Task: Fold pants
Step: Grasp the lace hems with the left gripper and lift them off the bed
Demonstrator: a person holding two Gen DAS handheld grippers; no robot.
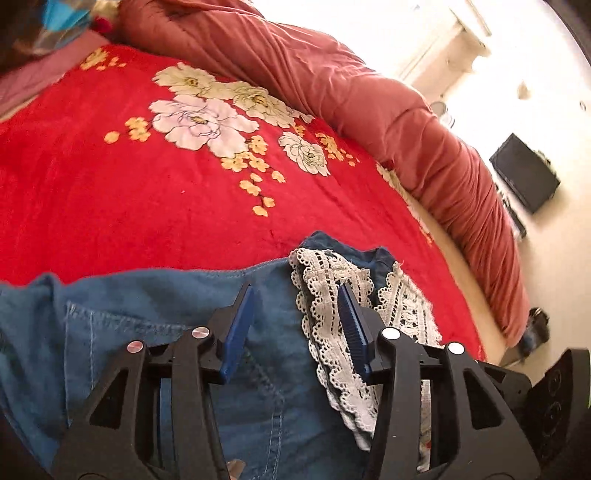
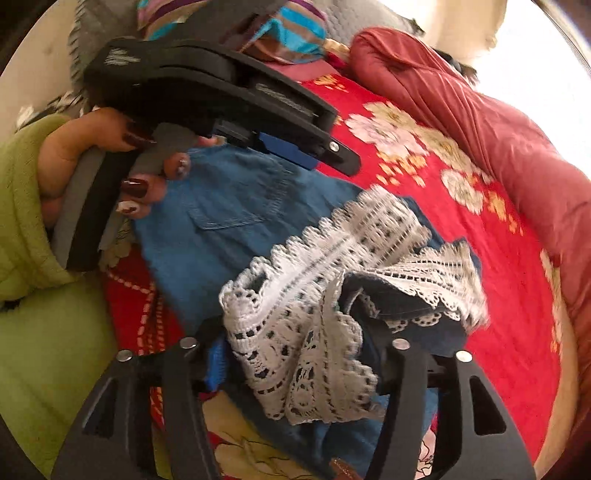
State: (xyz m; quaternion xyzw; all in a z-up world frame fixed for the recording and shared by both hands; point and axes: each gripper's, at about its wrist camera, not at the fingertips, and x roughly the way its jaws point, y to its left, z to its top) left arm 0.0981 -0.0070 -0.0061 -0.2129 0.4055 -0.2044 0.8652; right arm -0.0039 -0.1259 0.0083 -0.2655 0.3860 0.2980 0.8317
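Note:
Blue denim pants (image 1: 155, 325) with white lace cuffs (image 1: 332, 332) lie on a red flowered blanket (image 1: 110, 192). My left gripper (image 1: 296, 288) is open just above them. One blue pad hangs over the denim and the other over the lace, neither pressing. In the right wrist view the pants (image 2: 221, 229) are folded, and the lace cuffs (image 2: 314, 295) are heaped between the wide jaws of my right gripper (image 2: 295, 332). Its fingertips are hidden under the lace. A hand in a green sleeve (image 2: 33, 221) holds the left gripper (image 2: 321, 155) over the denim's far side.
A rolled rust-red quilt (image 1: 406, 122) runs along the blanket's far side. Striped cloth (image 2: 288, 29) lies at the head of the bed. The bed edge (image 1: 465, 280) drops to a pale floor with a black box (image 1: 524, 173) on it.

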